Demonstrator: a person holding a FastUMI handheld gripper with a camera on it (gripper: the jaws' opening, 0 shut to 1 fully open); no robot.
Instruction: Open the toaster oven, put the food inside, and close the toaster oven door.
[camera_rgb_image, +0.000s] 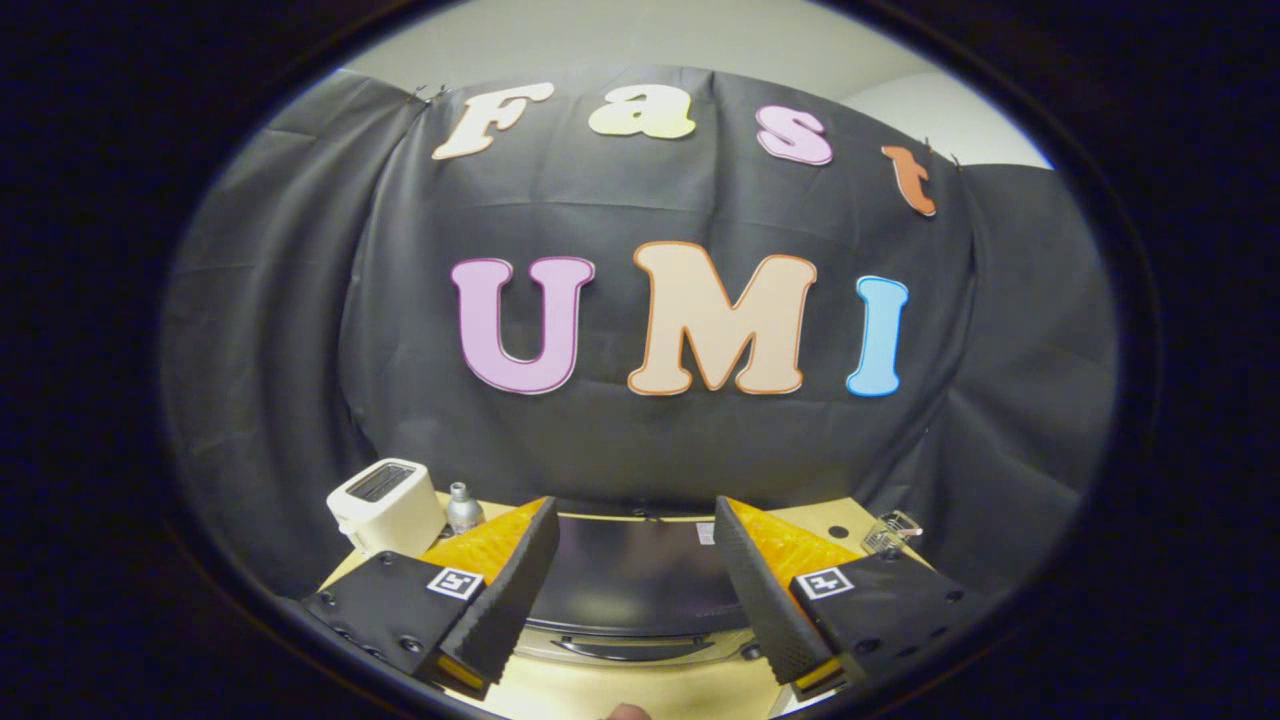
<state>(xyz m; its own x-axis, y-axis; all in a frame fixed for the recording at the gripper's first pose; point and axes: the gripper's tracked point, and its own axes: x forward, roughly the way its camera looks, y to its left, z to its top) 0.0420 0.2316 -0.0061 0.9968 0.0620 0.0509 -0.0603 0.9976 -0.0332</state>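
The toaster oven (635, 585) sits on the pale wooden table below me, seen from above: a dark top and a silver front edge with a curved door handle (632, 648). The door looks closed. My gripper (637, 590) hovers above it, open, with nothing between its fingers (510, 600). The oven's top fills the gap between the fingers. A small pale rounded thing (628, 712) shows on the table just in front of the oven; I cannot tell what it is.
A white pop-up toaster (388, 505) stands beyond the left finger, with a small grey bottle (463, 507) beside it. A clear glass object (893, 532) sits past the right finger near the table's (835, 520) far edge. The black cloth wall hangs close behind.
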